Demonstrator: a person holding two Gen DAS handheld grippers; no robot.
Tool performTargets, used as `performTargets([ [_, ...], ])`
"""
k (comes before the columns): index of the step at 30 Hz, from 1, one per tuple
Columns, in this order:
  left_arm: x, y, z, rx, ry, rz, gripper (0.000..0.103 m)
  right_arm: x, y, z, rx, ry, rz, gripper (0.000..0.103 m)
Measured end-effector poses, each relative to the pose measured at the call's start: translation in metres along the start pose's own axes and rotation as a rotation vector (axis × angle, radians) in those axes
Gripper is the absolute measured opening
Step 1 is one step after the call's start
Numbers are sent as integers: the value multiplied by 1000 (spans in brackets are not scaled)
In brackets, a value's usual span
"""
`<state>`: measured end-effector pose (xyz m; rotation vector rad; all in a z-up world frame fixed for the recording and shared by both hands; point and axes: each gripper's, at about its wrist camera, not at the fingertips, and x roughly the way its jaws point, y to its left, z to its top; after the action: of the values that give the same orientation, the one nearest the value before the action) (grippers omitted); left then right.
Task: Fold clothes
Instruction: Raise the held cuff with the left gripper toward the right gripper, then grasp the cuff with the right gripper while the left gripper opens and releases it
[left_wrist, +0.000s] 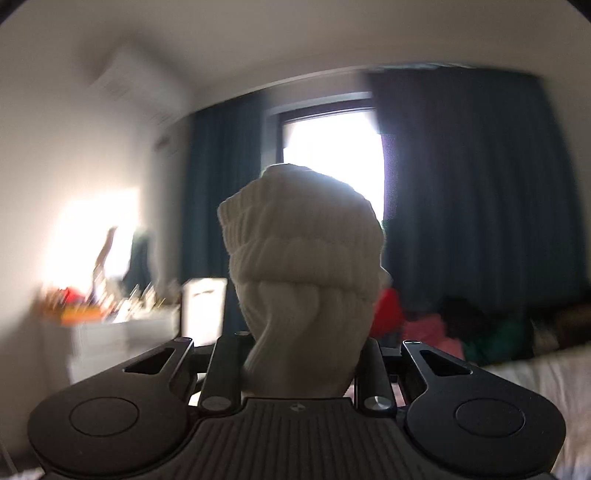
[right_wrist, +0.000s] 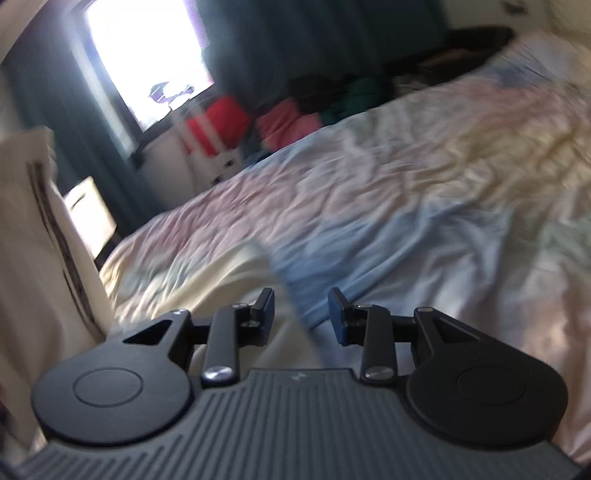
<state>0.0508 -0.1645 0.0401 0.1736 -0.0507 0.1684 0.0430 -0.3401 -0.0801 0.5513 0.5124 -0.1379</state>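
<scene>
The left hand-held gripper (left_wrist: 301, 369) is clamped on a bunched cream knit garment (left_wrist: 303, 258), standing up ahead of it; the right hand-held gripper (right_wrist: 301, 317) gapes empty over the bed (right_wrist: 406, 192), the garment to its left.

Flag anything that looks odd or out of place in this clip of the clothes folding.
The left gripper is shut on a cream knit garment, bunched in a wad rather than spread for folding. The right gripper is open and empty above the rumpled bed sheet. Both views are motion-blurred. Nothing looks damaged.
</scene>
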Motion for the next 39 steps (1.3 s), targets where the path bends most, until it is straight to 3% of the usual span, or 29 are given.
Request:
performTargets([
  [4, -12, -88, -59, 244, -14, -158, 25, 0, -31, 12, 113, -31, -49, 36],
  [8, -15, -143, -119, 456, 40, -288, 25, 3, -51, 16, 183, -36, -54, 36],
  [11, -9, -157, -135, 526, 93, -340, 26, 8, -57, 16, 213, -18, -45, 36],
  [14, -3, -159, -137, 596, 93, -382, 36, 13, -58, 15, 229, -2, -16, 36],
  [16, 7, -153, -134, 611, 129, -443, 50, 16, -58, 14, 248, 17, 28, 36],
  [18, 12, -145, -132, 649, 171, -493, 77, 16, -55, 13, 252, 19, 63, 36],
  [20, 14, -133, -128, 667, 208, -541, 87, 14, -52, 13, 248, 6, 87, 36],
  [25, 7, -82, -118, 675, 311, -596, 92, 8, -45, 13, 236, -12, 136, 36],
  [31, 33, 12, -138, 718, 318, -479, 92, 3, -33, 11, 222, -11, 187, 37],
  [33, 48, 27, -144, 688, 331, -447, 92, 1, -31, 10, 244, -1, 219, 44],
  [37, 71, 54, -154, 548, 400, -417, 92, -8, -34, 3, 337, 0, 236, 85],
  [39, 91, 64, -155, 489, 437, -406, 91, -11, -36, -2, 385, 16, 232, 85],
])
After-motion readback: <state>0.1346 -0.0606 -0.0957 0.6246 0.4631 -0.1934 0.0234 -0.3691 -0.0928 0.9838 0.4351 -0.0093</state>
